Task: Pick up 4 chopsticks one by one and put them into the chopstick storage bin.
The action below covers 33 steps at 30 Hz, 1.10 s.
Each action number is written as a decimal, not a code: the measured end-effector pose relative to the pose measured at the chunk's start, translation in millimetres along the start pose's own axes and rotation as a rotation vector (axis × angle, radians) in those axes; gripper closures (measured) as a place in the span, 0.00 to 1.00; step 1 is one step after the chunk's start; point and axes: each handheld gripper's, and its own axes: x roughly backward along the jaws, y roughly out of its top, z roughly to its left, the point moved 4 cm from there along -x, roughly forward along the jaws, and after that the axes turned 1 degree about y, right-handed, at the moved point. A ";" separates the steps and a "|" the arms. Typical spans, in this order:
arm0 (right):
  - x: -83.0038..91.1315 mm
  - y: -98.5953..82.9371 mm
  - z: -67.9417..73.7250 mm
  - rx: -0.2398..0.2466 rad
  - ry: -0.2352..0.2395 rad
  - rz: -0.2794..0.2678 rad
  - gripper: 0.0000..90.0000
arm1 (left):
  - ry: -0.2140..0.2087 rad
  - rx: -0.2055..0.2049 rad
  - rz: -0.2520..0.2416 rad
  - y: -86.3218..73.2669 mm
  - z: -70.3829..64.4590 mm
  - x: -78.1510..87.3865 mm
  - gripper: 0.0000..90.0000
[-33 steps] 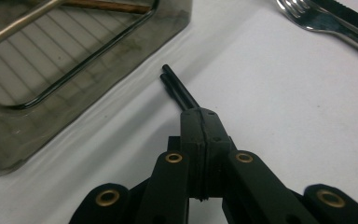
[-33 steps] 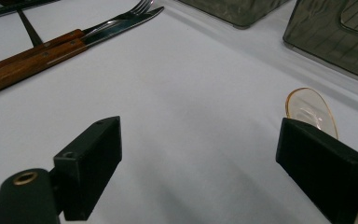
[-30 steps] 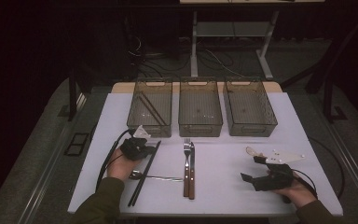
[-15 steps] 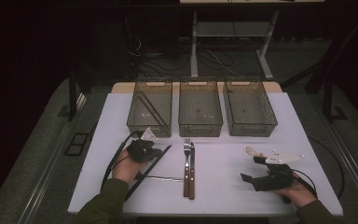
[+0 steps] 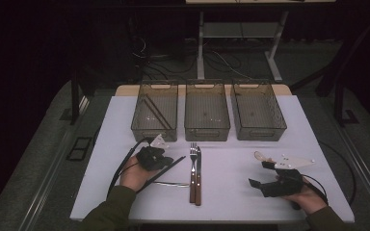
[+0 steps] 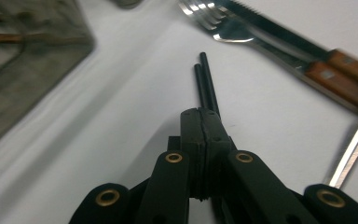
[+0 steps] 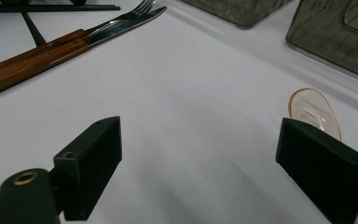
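My left gripper (image 5: 163,160) is shut on a pair of black chopsticks (image 5: 166,171), which slant from beside the fork down toward the person's left sleeve. In the left gripper view the closed jaws pinch both chopsticks (image 6: 206,84), whose tips point across the white table. A fork (image 5: 192,168) and a knife (image 5: 198,171) with wooden handles lie side by side at the table's middle. My right gripper (image 5: 260,174) stands open at the front right with nothing between its jaws. A translucent spoon (image 7: 314,111) lies just past one of its fingers (image 7: 324,161).
Three smoky plastic bins stand in a row at the back: left (image 5: 144,127), middle (image 5: 207,129), right (image 5: 260,131). The left one holds brown sticks (image 5: 153,111). A thin silver utensil (image 5: 169,184) lies left of the wooden handles. The table's front edge is near both hands.
The left gripper has risen and shifted right and toward the bins with the black chopsticks, which now slant more steeply across. The right gripper has stayed put.
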 end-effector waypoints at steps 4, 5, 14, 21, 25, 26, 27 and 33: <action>0.0 -0.1 0.0 0.001 0.000 0.000 0.16 | 0.003 0.010 0.000 0.6 -2.2 -0.4 0.99; 0.1 0.0 0.1 0.001 0.000 0.001 0.16 | 0.006 0.007 0.000 0.3 -1.6 -0.1 0.99; 0.8 0.2 0.0 0.002 0.001 -0.003 0.16 | 0.026 0.057 -0.092 -6.1 0.4 18.9 0.84; 1.0 0.1 -0.3 0.002 -0.001 -0.003 0.16 | 0.058 0.091 -0.128 -30.7 -10.9 44.7 0.80; 1.0 0.3 0.6 0.006 -0.002 -0.004 0.16 | 0.071 0.103 -0.125 -43.6 -16.3 55.5 0.85; 1.0 0.3 0.8 0.006 -0.003 -0.003 0.16 | 0.075 0.104 -0.127 -45.0 -16.5 56.2 0.86; 0.9 0.4 0.9 0.005 -0.003 -0.003 0.16 | 0.073 0.106 -0.125 -45.6 -16.4 56.5 0.87; 1.4 0.3 0.5 0.003 -0.007 -0.003 0.16 | 0.040 0.134 -0.100 -50.2 -13.1 52.3 0.90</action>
